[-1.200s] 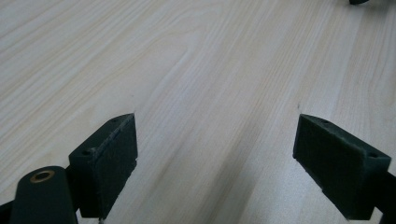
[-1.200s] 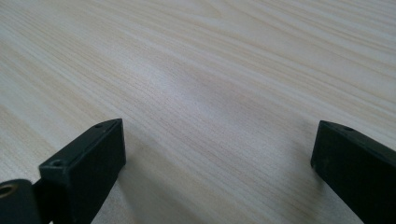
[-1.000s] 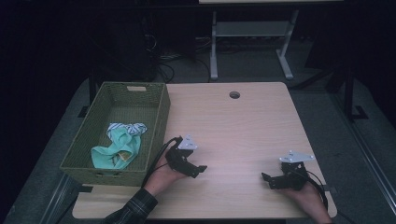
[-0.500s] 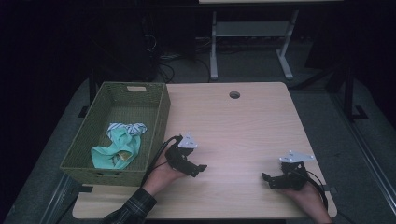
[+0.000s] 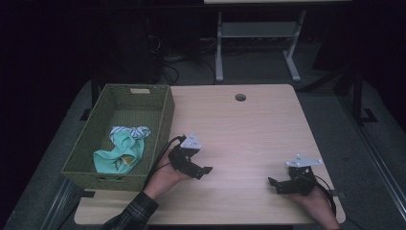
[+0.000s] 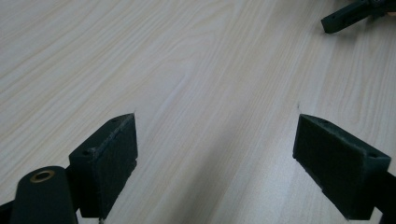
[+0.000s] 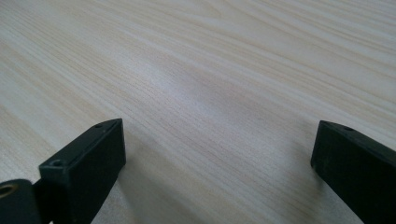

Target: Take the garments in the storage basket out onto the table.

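My left gripper (image 5: 207,170) rests on the wooden table (image 5: 249,129) just right of the basket, held by a hand in a plaid sleeve. In the left gripper view its jaws stand wide apart (image 6: 215,163) over bare wood, with nothing between them. My right gripper (image 5: 274,185) lies near the table's front right edge, pointing left. The right gripper view shows its jaws also spread wide (image 7: 217,165) above bare tabletop. A tip of the right gripper (image 6: 348,16) appears at the far top right of the left gripper view.
A green woven basket (image 5: 158,129) stands at the table's left side, holding a teal cloth (image 5: 119,155) and a striped white cloth (image 5: 129,131). A round cable hole (image 5: 240,97) sits near the table's far edge. A metal stand (image 5: 256,33) is on the floor behind.
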A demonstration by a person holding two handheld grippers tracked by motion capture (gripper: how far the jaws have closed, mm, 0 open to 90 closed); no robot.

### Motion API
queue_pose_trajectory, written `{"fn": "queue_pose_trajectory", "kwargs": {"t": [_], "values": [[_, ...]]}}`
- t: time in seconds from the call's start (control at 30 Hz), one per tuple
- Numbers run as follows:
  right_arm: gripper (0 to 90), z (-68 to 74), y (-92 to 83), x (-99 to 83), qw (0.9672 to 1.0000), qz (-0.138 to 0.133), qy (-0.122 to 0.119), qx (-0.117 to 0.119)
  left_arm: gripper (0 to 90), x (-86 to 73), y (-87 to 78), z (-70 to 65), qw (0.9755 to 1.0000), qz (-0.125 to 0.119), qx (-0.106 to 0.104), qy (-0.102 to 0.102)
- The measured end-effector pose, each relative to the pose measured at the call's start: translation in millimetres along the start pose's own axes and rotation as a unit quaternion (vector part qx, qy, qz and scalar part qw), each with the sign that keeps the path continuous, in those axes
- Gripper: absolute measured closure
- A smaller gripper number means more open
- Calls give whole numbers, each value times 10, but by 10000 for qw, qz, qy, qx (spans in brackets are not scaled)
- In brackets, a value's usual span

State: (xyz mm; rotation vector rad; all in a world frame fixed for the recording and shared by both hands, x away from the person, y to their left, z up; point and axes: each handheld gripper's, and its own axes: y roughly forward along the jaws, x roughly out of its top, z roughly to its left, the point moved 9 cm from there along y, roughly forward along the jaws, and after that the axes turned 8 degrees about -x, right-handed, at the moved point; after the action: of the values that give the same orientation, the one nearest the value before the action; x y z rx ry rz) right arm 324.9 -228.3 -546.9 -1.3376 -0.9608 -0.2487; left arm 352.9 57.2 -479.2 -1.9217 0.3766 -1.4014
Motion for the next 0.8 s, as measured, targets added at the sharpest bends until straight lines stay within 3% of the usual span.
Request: {"fn": "queue_pose_trajectory", "kwargs": {"t": [0.8], "values": [[26, 0, 0, 0, 10000, 0, 3, -2, 133, 158, -119, -5, 9999, -82, -2, 115]]}}
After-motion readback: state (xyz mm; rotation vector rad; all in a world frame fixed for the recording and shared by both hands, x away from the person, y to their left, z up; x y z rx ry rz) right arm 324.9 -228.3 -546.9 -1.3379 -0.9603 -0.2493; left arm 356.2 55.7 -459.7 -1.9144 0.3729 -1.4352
